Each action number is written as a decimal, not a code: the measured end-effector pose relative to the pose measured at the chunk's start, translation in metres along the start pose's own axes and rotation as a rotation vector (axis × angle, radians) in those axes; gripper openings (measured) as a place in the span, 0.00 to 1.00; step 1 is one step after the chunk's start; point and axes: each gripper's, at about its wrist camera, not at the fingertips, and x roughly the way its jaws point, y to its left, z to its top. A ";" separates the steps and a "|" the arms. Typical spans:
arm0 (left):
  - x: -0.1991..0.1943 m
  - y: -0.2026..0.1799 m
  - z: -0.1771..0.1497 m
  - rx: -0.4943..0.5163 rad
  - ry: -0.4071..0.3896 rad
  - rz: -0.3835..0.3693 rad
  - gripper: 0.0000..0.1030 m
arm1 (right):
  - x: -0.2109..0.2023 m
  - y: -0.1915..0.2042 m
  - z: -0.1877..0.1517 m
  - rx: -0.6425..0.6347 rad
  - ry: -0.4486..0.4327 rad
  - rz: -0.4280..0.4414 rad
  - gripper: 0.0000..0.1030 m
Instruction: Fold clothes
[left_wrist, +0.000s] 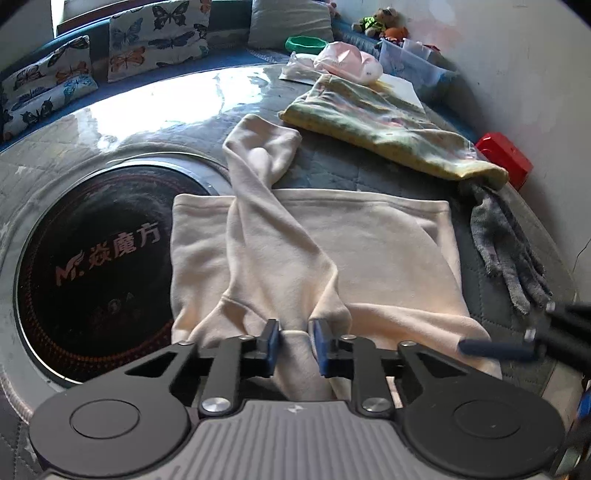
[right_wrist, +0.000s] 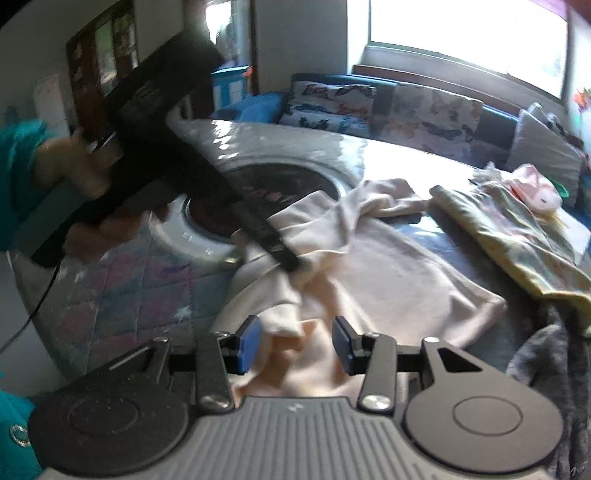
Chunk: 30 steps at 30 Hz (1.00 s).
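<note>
We note L gripper (left_wrist: 294, 341) angled steeply down, blue pads (left_wrist: 272, 343) narrowly apart, pinching cream cloth between them. R gripper (right_wrist: 294, 343) points less steeply, jaws approx half apart, pads not pressing anything. Hand (right_wrist: 79, 173) w/ teal sleeve grips L unit's handle.

- The cream sweatshirt (left_wrist: 369, 251) lies spread flat on the round table, its straight hem at the far side.
- One long sleeve (left_wrist: 258, 206) is folded across the body, and its cuff reaches past the hem onto the table top.
- The near part of the cloth is bunched and wrinkled, with one fold standing up.
</note>
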 end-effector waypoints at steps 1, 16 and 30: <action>-0.002 0.001 -0.001 -0.001 -0.003 -0.003 0.20 | 0.000 -0.006 0.002 0.015 -0.002 -0.010 0.42; -0.009 -0.017 0.011 0.045 -0.031 -0.009 0.55 | 0.064 -0.015 0.011 -0.017 0.090 -0.089 0.09; -0.004 0.001 0.002 -0.005 -0.014 -0.003 0.13 | 0.015 -0.043 -0.002 0.014 0.043 -0.342 0.03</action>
